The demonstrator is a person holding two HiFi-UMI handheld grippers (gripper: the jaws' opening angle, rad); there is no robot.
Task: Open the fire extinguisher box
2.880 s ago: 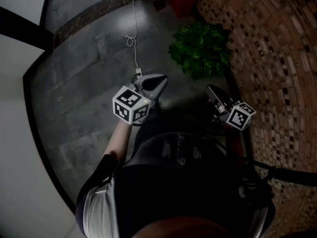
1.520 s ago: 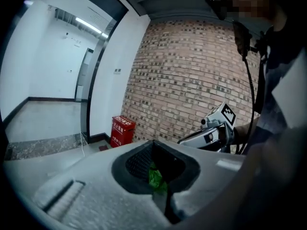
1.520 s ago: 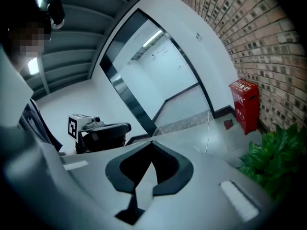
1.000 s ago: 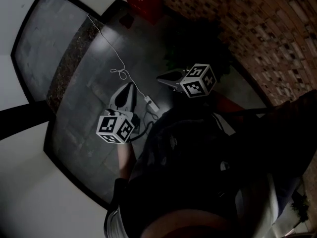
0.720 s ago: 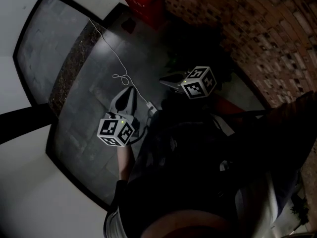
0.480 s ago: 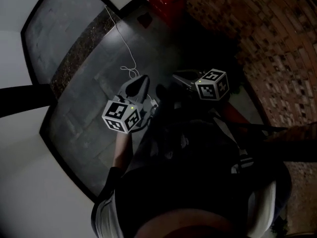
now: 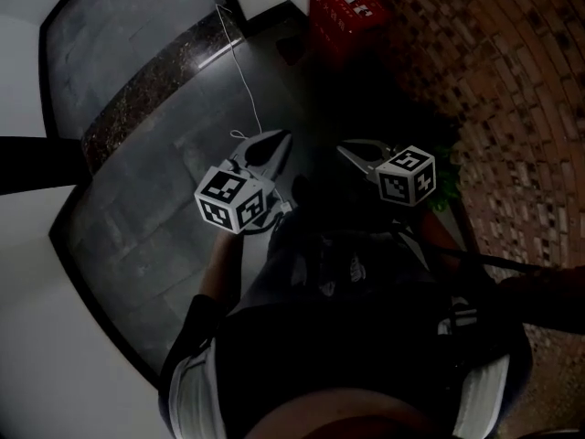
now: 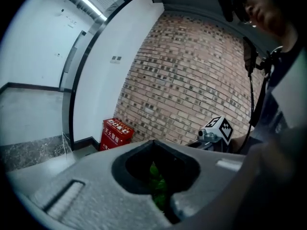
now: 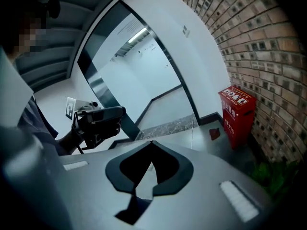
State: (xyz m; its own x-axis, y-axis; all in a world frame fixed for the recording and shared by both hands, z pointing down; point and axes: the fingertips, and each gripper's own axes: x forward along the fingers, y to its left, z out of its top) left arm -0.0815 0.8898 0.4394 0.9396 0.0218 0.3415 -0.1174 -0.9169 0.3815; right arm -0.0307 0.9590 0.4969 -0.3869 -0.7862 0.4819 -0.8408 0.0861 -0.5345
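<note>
Red fire extinguisher box (image 7: 345,12) noted by brick wall (image 7: 512,80), untouched. Fingers of left gripper (image 7: 274,142) and right gripper (image 7: 350,152) together, empty.

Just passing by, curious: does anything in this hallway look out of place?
A thin white cord trails loose across the dark floor, looping near the left tool; it looks like a trip hazard.
</note>
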